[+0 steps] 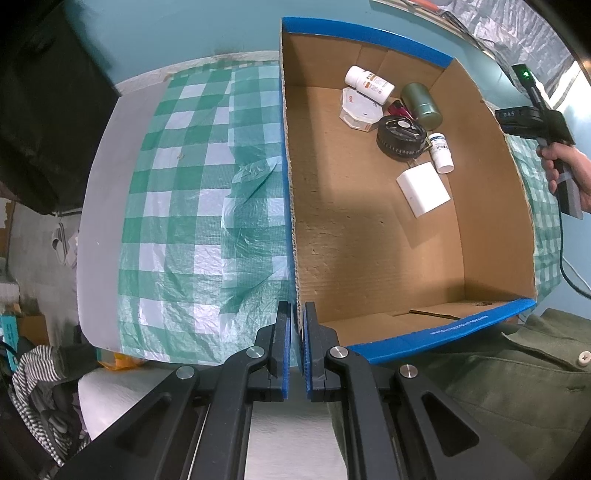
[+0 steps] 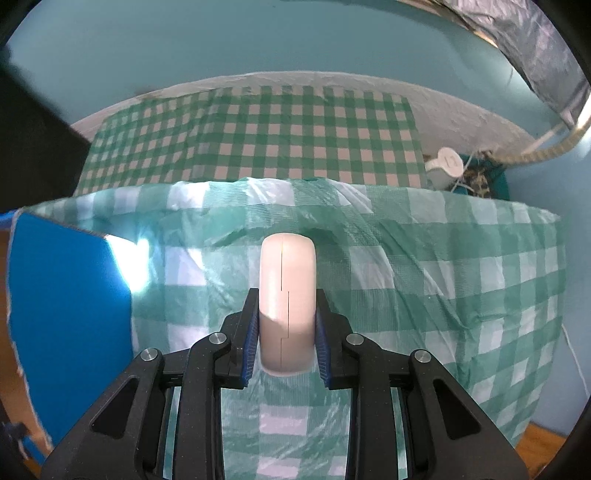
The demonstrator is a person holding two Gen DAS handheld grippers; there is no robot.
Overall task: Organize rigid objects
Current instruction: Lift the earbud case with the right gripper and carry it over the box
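Evidently, the left gripper (image 1: 297, 350) pinches the cardboard box (image 1: 480, 206) wall at its 7 o'clock corner, steadying it, while the right gripper (image 2: 284, 332) clamps a cream rounded case (image 2: 287, 295) over the checkered cloth (image 2: 443, 295), the box at its 9 o'clock.

Open brown cardboard box with blue-taped rim (image 1: 369, 35): sits on the green-and-white checked plastic cloth (image 1: 192, 192), at its right. In the box's far corner, clustered: white pill bottle (image 1: 369, 84), octagonal white container (image 1: 359, 109), green metal cylinder (image 1: 421, 101), round black ribbed lid (image 1: 400, 136), small white labelled bottle (image 1: 442, 152); white rectangular block (image 1: 423, 189) lies nearest, just before them.
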